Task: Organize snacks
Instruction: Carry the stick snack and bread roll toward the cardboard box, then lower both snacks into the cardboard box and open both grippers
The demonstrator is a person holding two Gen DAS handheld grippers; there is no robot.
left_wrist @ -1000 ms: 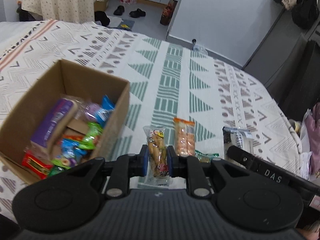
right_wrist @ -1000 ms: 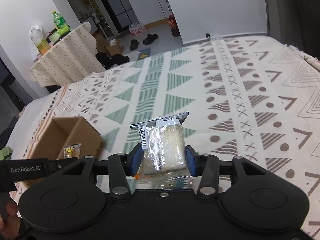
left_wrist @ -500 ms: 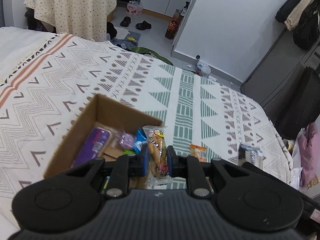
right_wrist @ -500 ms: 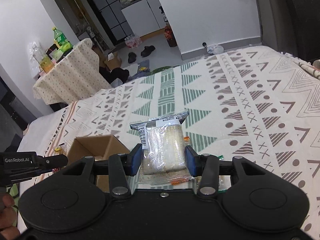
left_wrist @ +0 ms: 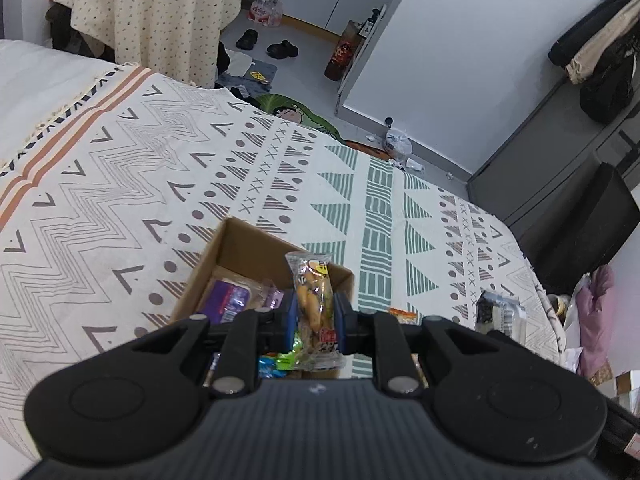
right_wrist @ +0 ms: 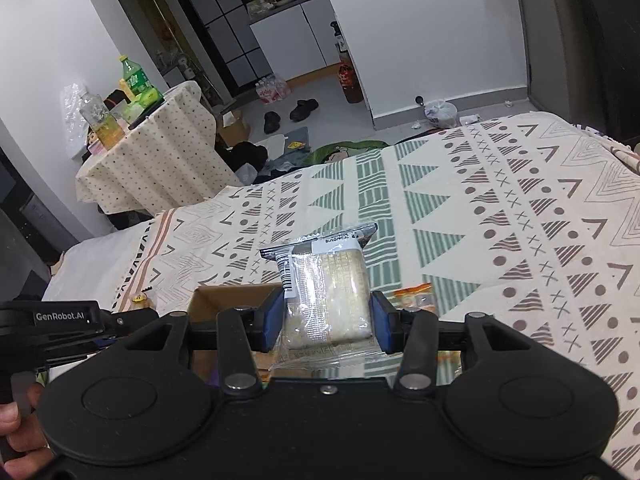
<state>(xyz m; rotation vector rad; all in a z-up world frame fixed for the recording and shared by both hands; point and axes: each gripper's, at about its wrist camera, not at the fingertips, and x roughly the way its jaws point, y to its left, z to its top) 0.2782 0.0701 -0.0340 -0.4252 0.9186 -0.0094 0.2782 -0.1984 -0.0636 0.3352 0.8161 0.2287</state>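
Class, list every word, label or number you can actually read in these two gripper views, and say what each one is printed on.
"GenRobot.AI": white lettering on the left gripper, seen from the right wrist view.
Clear cracker packet in the right gripper: barcode and printed label, too small to read.
Yellow snack packet in the left gripper: print blurred, unreadable.

The left gripper (left_wrist: 314,316) hides the near half of the cardboard box (left_wrist: 224,252) and the lower end of its clear snack packet (left_wrist: 313,300); print on the wafer packet (right_wrist: 326,292) is too small to read; the orange packet (right_wrist: 416,298) is mostly covered
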